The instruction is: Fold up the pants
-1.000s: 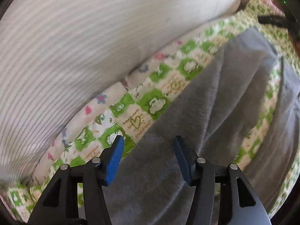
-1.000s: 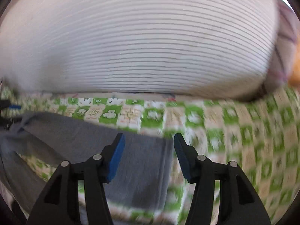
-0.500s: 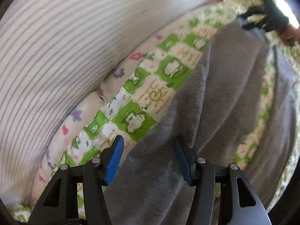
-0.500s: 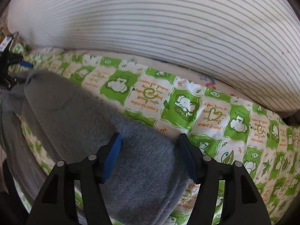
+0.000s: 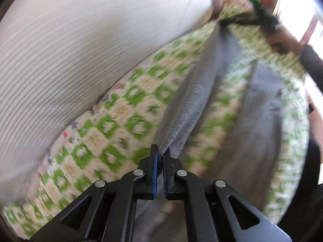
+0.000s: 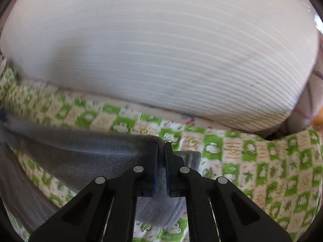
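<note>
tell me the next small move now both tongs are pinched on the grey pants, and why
Probably carry the held leg sideways over the other leg. The left tongs and right tongs are each shut on an end of one leg of the grey pants, which is stretched between them. The second leg lies flat beside it on the green checked sheet, so laying one onto the other would make the first fold.

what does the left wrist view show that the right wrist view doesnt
Only the left wrist view shows the second pant leg lying apart on the sheet, and the right claw from outside, at the far end of the lifted leg. Only the right wrist view shows the folded cuff end pinched in the right claw. Both show the left claw or its own claw shut on the grey pants, the green checked sheet and the striped pillow.
</note>
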The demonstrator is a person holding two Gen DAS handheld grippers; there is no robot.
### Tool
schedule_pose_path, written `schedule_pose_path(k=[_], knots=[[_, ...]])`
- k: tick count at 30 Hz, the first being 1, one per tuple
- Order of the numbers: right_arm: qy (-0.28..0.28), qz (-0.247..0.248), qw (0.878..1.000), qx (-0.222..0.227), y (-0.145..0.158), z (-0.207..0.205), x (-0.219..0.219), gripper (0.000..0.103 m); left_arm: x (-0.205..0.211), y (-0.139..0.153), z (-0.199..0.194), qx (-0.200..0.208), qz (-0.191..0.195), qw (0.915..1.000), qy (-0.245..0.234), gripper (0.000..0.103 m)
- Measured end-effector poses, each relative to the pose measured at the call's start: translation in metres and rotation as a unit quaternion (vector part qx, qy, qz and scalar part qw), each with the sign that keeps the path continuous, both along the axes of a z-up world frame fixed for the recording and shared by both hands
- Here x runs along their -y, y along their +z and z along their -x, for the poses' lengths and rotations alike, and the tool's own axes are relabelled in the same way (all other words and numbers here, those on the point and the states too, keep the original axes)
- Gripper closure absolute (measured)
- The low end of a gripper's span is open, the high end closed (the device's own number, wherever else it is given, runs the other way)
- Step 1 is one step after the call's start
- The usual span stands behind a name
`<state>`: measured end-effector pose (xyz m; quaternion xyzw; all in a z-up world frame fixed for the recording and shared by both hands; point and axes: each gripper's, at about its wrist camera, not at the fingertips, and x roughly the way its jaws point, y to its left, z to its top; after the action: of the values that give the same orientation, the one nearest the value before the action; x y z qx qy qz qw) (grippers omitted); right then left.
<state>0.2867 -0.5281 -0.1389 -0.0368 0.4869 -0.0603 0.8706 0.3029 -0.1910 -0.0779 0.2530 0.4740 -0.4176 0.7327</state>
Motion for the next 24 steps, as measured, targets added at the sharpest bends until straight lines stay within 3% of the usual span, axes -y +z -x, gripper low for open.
schedule_pose_path(k=[3,10,17,24], knots=[[-0.014,0.000,1.000,0.017,0.017,0.025,0.007,0.096,-0.005,0.010,0.034,-0.015,0.035,0.9993,0.004,0.101],[-0.018,-0.029,0.999,0.037,0.028,0.099,0.012,0.096,-0.011,0.004,0.102,-0.049,0.068,0.9965,0.007,0.101],[-0.017,-0.056,0.998,0.028,0.012,0.161,0.009,0.096,-0.029,-0.002,0.139,-0.084,0.103,0.9899,0.050,0.101],[-0.032,-0.067,0.997,0.028,-0.004,0.214,0.007,0.099,-0.029,-0.015,0.176,-0.085,0.102,0.9890,0.065,0.101]])
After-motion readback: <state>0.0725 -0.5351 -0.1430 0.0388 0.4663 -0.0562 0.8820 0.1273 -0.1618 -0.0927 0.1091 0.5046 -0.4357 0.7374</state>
